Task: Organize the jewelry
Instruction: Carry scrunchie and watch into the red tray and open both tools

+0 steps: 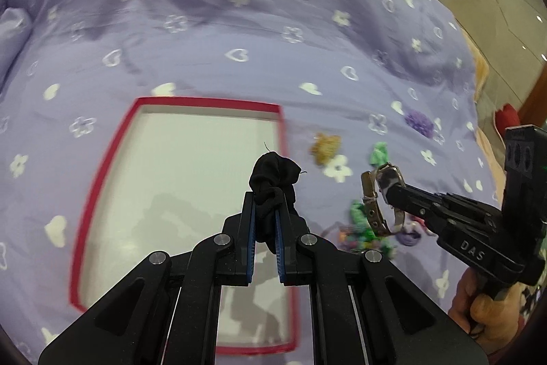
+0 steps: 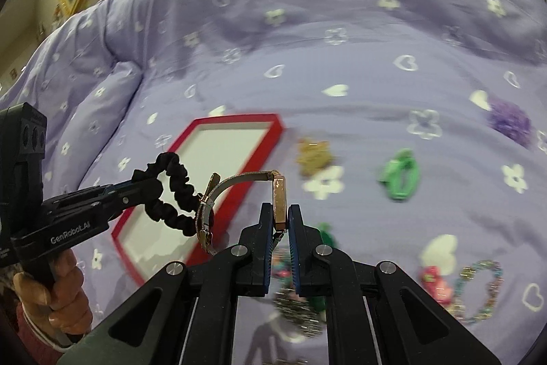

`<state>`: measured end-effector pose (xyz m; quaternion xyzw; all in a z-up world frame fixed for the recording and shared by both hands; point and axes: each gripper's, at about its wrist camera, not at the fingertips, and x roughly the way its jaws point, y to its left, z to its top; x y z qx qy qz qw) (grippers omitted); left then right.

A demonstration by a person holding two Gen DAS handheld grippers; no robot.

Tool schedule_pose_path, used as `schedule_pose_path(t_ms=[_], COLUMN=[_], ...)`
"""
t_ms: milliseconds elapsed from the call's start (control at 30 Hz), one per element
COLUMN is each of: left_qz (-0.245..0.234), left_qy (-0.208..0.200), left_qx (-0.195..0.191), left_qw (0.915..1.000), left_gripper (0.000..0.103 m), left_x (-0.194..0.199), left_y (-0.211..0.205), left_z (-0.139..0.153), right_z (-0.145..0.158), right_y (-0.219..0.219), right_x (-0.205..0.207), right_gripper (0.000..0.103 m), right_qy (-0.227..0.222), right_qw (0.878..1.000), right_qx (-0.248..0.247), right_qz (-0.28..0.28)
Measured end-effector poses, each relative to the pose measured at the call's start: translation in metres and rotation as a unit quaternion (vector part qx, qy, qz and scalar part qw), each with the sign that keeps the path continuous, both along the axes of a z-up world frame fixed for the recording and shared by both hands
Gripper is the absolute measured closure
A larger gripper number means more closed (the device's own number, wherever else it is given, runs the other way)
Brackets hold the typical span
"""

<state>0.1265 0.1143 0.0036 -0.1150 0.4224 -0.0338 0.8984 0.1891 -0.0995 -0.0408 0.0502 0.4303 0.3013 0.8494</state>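
My left gripper is shut on a black scrunchie and holds it above the red-rimmed white tray. It also shows in the right wrist view, with the scrunchie hanging over the tray. My right gripper is shut on a gold wristwatch whose mesh strap curls left. In the left wrist view the right gripper holds the watch right of the tray, above the bedspread.
A purple bedspread with white hearts and flowers covers everything. On it lie a gold flower clip, a green clip, a purple scrunchie, a beaded bracelet, a pink piece and a dark beaded pile.
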Motion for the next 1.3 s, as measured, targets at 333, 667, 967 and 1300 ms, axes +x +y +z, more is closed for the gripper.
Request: schedule_pose_path(t_ms=[333, 667, 967, 1300], left_qz=[0.038, 0.055, 0.061, 0.071], left_qy=[0.016, 0.059, 0.088, 0.095], left_qx=[-0.015, -0.036, -0.011, 0.013], left_qw=[0.9990, 0.9961, 0.9942, 0.9929], left_gripper=[0.095, 0.095, 0.091, 0.060], left_x=[0.022, 0.051, 0.057, 0.054], left_y=[0.064, 0.103, 0.104, 0.103], left_z=[-0.018, -0.058, -0.083, -0.083], right_z=[0.002, -0.026, -0.054, -0.059], right_y=[0.081, 0.146, 0.168, 0.168], right_x=[0.018, 0.045, 0.054, 0.054], right_gripper=[0.095, 0.095, 0.095, 0.089], right_qy=[-0.001, 0.002, 0.012, 0.020], right_qw=[0.998, 0.991, 0.981, 0.981], right_qx=[-0.012, -0.084, -0.147, -0.141], right_qz=[0.054, 0.100, 0.127, 0.131])
